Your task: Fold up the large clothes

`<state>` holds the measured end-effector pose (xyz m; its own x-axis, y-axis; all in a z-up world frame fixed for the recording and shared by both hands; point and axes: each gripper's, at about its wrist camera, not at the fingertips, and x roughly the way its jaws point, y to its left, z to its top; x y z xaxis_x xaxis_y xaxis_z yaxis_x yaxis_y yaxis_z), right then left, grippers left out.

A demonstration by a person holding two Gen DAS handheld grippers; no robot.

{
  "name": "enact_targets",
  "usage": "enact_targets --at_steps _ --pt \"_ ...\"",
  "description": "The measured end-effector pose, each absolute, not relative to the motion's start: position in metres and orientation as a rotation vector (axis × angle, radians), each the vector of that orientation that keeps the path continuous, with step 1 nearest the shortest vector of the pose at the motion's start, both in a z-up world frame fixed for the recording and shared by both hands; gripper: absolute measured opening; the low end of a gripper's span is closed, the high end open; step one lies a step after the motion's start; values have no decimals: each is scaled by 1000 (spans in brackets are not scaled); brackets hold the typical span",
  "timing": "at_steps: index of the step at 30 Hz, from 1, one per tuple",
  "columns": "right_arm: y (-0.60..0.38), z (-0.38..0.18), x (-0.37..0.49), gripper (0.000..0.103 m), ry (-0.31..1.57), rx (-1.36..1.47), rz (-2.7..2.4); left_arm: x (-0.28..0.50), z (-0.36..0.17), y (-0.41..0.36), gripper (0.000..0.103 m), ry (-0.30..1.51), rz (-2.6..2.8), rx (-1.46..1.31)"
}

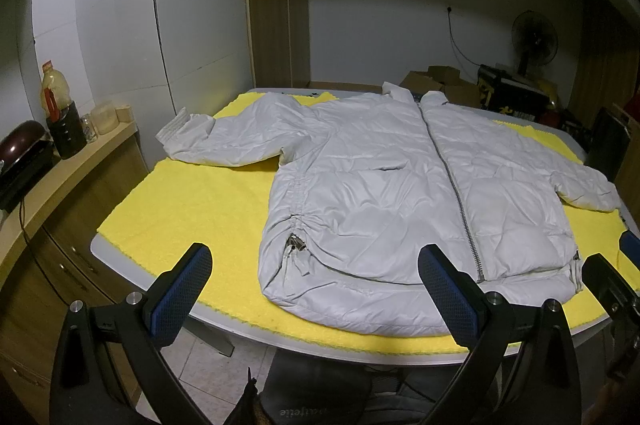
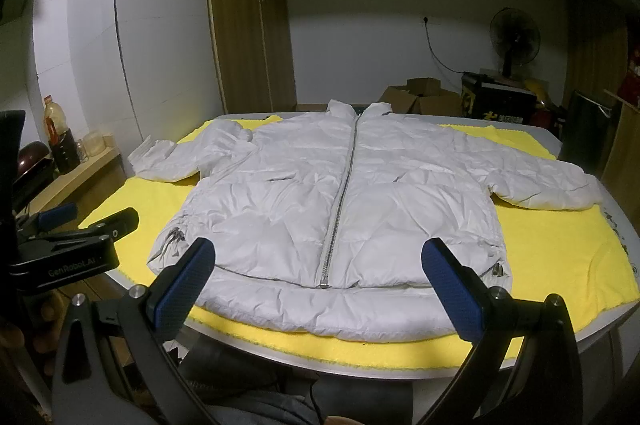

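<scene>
Plainly both tongs — left tongs (image 1: pixel 316 289) and right tongs (image 2: pixel 320 285) — hang spread and empty before the flat jacket (image 2: pixel 340 193); each should pinch a sleeve cuff first — folding inward.

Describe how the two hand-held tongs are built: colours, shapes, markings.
Both are alike: the left tongs and right tongs have black, angular arms that splay apart and end in flat fingers faced with blue, dimpled pads. Silver bolt heads mark the pivots. Seen from the right camera, the left tongs' black body carries pale lettering, "GenRobot.AI".
</scene>
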<state>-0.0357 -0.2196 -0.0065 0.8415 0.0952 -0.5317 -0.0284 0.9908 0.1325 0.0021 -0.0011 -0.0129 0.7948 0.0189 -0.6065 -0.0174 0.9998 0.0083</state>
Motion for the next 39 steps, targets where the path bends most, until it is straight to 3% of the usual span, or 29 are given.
enact_targets --at_steps 39 --pt "-227 -10 -34 103 574 123 40 0 -15 -2 103 658 30 14"
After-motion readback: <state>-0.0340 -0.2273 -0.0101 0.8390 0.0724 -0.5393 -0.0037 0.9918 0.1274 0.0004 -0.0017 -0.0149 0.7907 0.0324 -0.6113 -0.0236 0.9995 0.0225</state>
